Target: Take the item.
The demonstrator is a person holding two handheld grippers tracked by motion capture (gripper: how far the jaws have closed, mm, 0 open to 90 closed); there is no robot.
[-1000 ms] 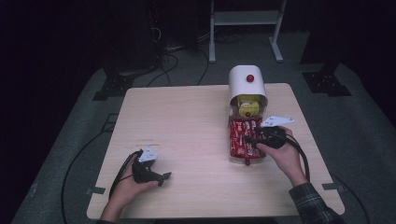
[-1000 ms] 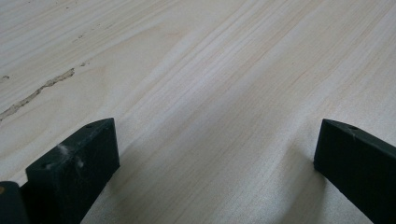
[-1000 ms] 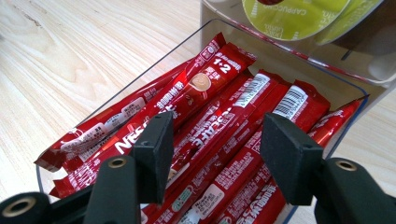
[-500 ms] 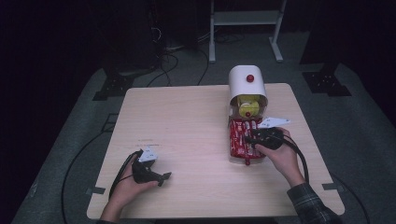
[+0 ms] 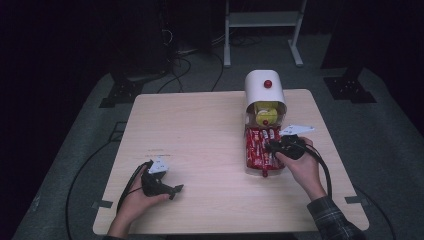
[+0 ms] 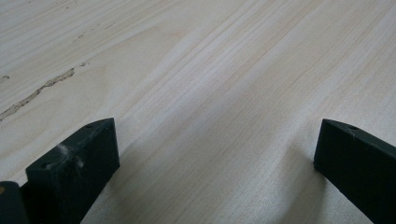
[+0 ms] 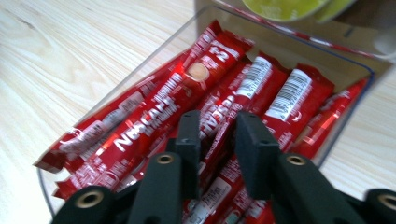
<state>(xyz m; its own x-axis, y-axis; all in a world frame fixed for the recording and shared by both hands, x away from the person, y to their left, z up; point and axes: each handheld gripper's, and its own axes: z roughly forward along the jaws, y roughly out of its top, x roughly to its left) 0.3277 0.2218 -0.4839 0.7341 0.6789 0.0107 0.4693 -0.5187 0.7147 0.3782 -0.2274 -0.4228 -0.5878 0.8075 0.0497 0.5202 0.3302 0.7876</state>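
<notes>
1. The right gripper is hovering near the table's right edge, about halfway along it, dipping into the clear tray of red Nescafé sachets.
2. In the right gripper view its jaws are sitting fairly close together with one sachet running lengthwise through the narrow gap. It looks pinched, but I honestly can't tell if the jaws are actually squeezing it or just sitting either side of it.
3. The tray is sitting right in front of a white dome-shaped container with a red knob, over by the table's far right corner. Something yellow-green is peeking out of the container's open front.
4. The left gripper is resting near the table's near left corner, well apart from the tray.
5. In the left gripper view its jaws are spread wide with nothing but bare wood between them.
</notes>
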